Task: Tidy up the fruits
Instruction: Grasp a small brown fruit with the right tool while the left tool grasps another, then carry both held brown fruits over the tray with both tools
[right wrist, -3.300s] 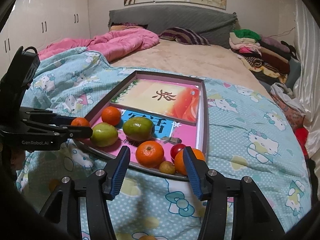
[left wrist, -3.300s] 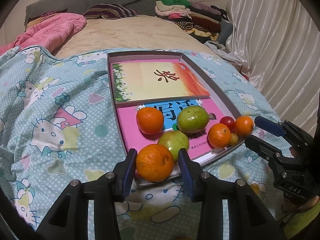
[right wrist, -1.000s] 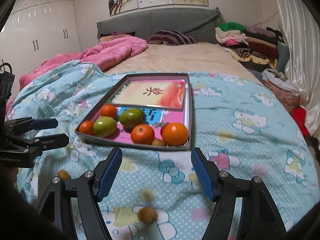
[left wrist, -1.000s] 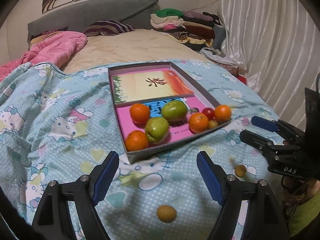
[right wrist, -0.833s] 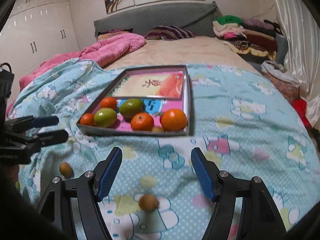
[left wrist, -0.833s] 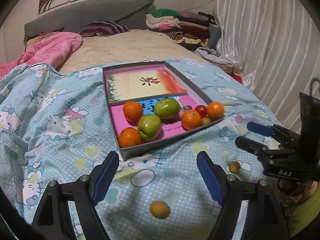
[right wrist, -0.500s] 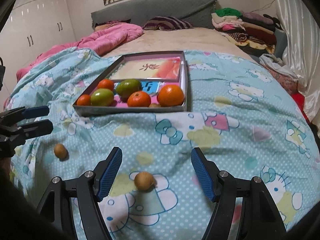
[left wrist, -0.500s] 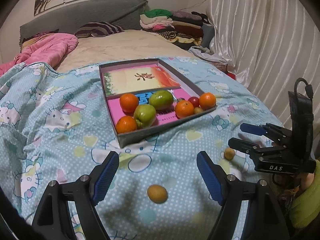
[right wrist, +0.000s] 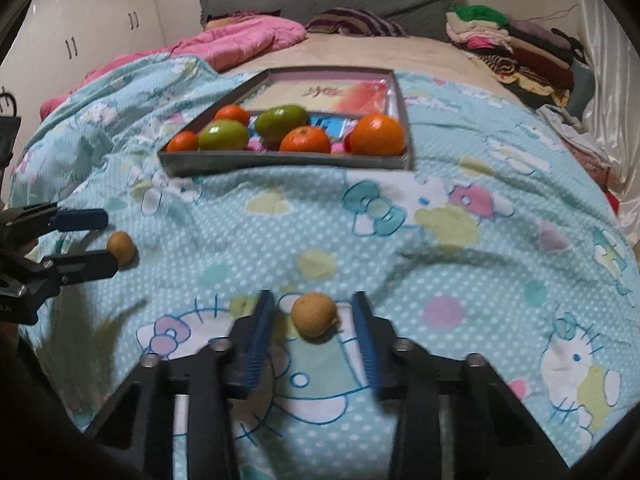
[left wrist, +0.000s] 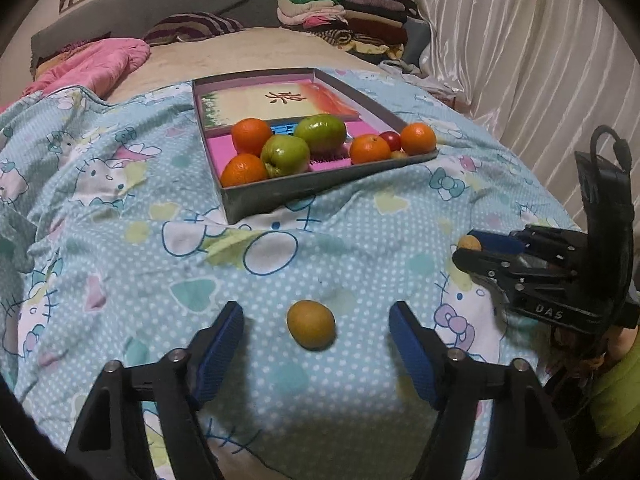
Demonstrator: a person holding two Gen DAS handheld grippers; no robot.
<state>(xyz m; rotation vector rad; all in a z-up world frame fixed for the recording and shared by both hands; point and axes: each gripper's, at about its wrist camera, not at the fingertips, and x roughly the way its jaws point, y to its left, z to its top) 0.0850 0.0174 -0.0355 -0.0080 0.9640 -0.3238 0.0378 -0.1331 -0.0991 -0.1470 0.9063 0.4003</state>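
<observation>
A grey tray (left wrist: 280,196) (right wrist: 280,160) on the bed holds several oranges (left wrist: 251,135) (right wrist: 376,134), two green fruits (left wrist: 285,156) (right wrist: 222,135) and a small red one (left wrist: 390,140). Two small brown fruits lie loose on the blue blanket. My left gripper (left wrist: 316,328) is open, with one brown fruit (left wrist: 311,324) (right wrist: 121,249) between its jaws. My right gripper (right wrist: 314,322) is open but partly narrowed around the other brown fruit (right wrist: 314,314), not touching it. That fruit peeks out behind the right gripper's fingers (left wrist: 496,242) in the left wrist view (left wrist: 469,243).
A pink quilt (right wrist: 240,40) and a striped pillow (right wrist: 352,22) lie at the head of the bed. Folded clothes (left wrist: 348,12) are stacked at the far right. White curtains (left wrist: 540,60) hang along the right side. White wardrobes (right wrist: 88,20) stand left.
Both grippers drew back from the tray and came down low, each over one loose brown fruit. The left let go of its orange, which now lies in the tray. The right jaws have narrowed.
</observation>
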